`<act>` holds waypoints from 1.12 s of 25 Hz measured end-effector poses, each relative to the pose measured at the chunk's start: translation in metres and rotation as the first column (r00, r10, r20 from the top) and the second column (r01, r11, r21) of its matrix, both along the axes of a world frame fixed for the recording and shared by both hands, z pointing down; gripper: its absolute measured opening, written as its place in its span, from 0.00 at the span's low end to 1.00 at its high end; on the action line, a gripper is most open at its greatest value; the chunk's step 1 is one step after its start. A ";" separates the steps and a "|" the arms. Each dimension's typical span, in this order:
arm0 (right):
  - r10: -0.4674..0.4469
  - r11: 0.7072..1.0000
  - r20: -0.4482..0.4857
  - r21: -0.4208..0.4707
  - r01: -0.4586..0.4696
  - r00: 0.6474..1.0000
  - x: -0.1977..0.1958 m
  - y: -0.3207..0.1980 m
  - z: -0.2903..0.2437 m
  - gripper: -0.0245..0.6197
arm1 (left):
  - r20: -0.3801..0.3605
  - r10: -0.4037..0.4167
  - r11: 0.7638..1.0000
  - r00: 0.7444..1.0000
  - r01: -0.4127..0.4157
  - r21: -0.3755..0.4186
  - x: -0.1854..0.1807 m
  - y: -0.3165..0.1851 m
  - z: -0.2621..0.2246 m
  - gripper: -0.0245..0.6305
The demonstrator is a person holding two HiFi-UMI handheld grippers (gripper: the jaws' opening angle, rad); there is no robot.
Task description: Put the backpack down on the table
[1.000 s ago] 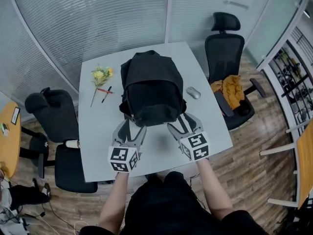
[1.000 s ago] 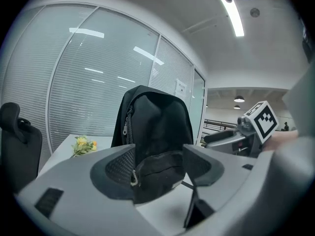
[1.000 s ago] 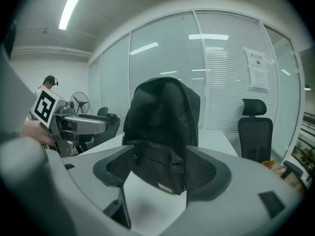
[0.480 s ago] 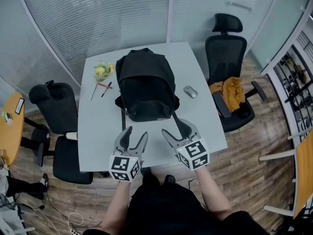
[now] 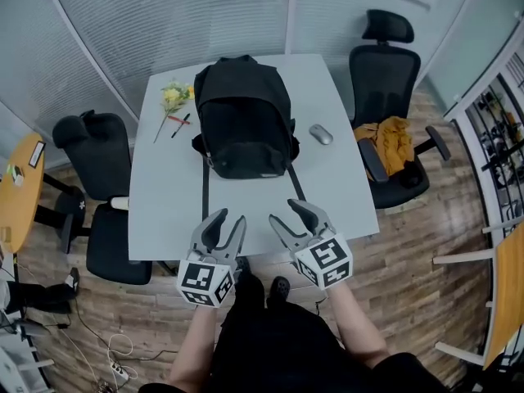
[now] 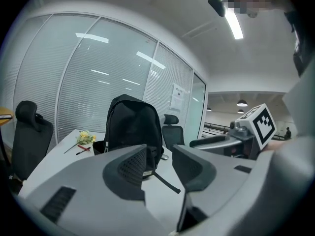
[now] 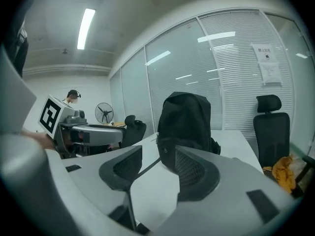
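Observation:
The black backpack (image 5: 244, 117) stands upright on the white table (image 5: 164, 211), its two straps (image 5: 295, 188) trailing toward the front edge. Both grippers hover at that front edge, well short of the bag. My left gripper (image 5: 227, 222) is open; its jaws have just been closing, with nothing between them. My right gripper (image 5: 286, 213) is likewise open, its jaws narrowing on empty air. The left gripper view shows the backpack (image 6: 134, 127) beyond the left gripper (image 6: 160, 156). In the right gripper view the backpack (image 7: 187, 119) stands past the right gripper (image 7: 158, 163).
A yellow flower (image 5: 172, 98) and a red pen (image 5: 178, 121) lie left of the bag, a grey mouse (image 5: 321, 134) to its right. Black office chairs stand at the left (image 5: 98, 146) and right (image 5: 391, 137), the right one with an orange cloth on it.
Both grippers have drawn back from the backpack's base to the table's front edge, and their jaws have narrowed. The backpack stays standing where it was.

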State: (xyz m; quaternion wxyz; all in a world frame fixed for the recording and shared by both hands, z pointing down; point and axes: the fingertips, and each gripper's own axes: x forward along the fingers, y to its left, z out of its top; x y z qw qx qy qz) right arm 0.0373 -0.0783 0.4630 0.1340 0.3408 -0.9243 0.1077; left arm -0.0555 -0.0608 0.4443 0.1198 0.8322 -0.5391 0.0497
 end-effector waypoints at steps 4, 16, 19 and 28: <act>-0.020 1.000 0.006 0.000 0.020 1.000 0.003 0.016 0.002 0.32 | -0.002 -0.003 1.000 1.000 0.003 0.005 0.008 0.015 0.002 0.24; -0.058 0.998 0.038 0.036 0.056 0.998 0.011 0.050 -0.017 0.13 | -0.004 -0.004 0.999 1.000 0.004 0.047 0.025 0.044 -0.012 0.08; -0.061 0.998 0.046 0.037 0.059 0.997 0.012 0.055 -0.019 0.11 | -0.004 0.003 0.999 1.000 -0.002 0.050 0.029 0.048 -0.013 0.07; -0.065 0.997 0.054 0.044 0.063 0.996 0.015 0.062 -0.021 0.05 | -0.004 0.014 0.999 1.000 -0.014 0.042 0.033 0.057 -0.012 0.04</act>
